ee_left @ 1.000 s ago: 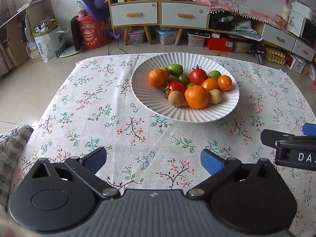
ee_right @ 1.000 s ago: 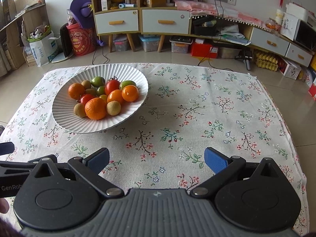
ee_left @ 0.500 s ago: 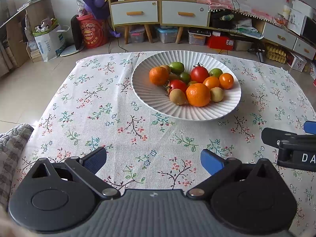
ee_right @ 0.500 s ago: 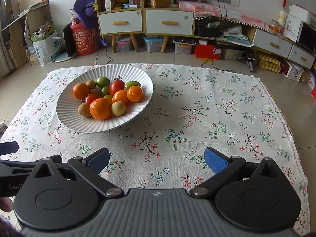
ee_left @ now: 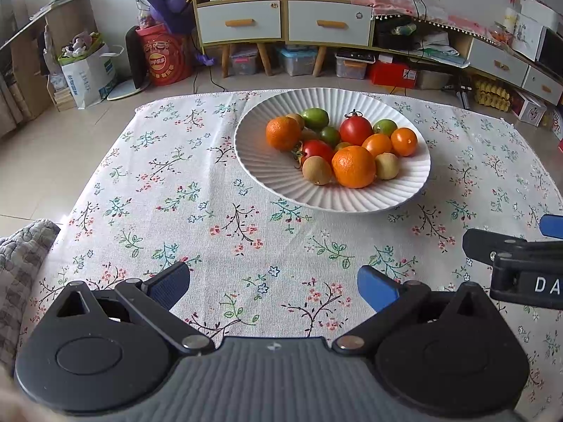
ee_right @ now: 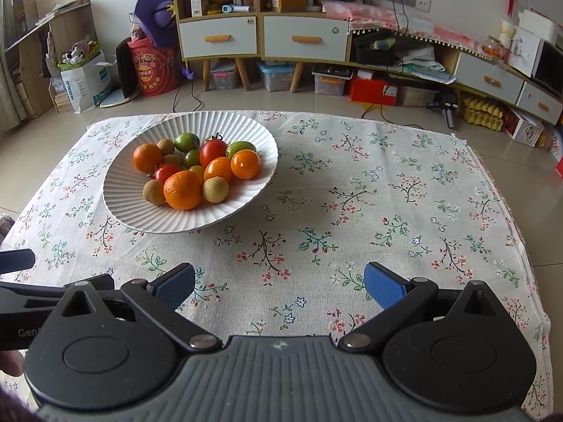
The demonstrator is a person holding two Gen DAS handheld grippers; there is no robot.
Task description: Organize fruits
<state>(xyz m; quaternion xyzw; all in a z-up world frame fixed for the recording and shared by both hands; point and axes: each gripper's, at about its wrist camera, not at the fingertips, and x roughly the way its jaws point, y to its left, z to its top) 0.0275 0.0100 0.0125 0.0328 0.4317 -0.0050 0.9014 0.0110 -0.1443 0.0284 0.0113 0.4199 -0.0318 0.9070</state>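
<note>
A white ribbed bowl [ee_left: 267,168] [ee_right: 123,193] sits on the floral tablecloth [ee_left: 158,183] [ee_right: 387,183]. It holds several fruits: oranges [ee_left: 353,166] [ee_right: 182,190], red tomatoes [ee_left: 355,129] [ee_right: 212,152], green ones [ee_left: 316,117] [ee_right: 187,141] and small brownish ones [ee_left: 316,170] [ee_right: 215,190]. My left gripper [ee_left: 273,286] stands open over the near cloth, well short of the bowl. My right gripper [ee_right: 279,285] is open too, with nothing between its blue pads [ee_right: 381,286]; the bowl lies ahead to its left. Part of the right gripper shows at the left wrist view's right edge.
Beyond the table stand a two-drawer cabinet [ee_left: 285,24] [ee_right: 264,38], a red bucket [ee_left: 165,59], a paper bag [ee_left: 89,74] and a low shelf with boxes [ee_right: 440,70]. A grey quilted cushion [ee_left: 17,263] lies at the table's near left corner.
Both views have pulled back and risen slightly, so the bowl sits a little higher in each frame. Both grippers stay open and hold nothing.
</note>
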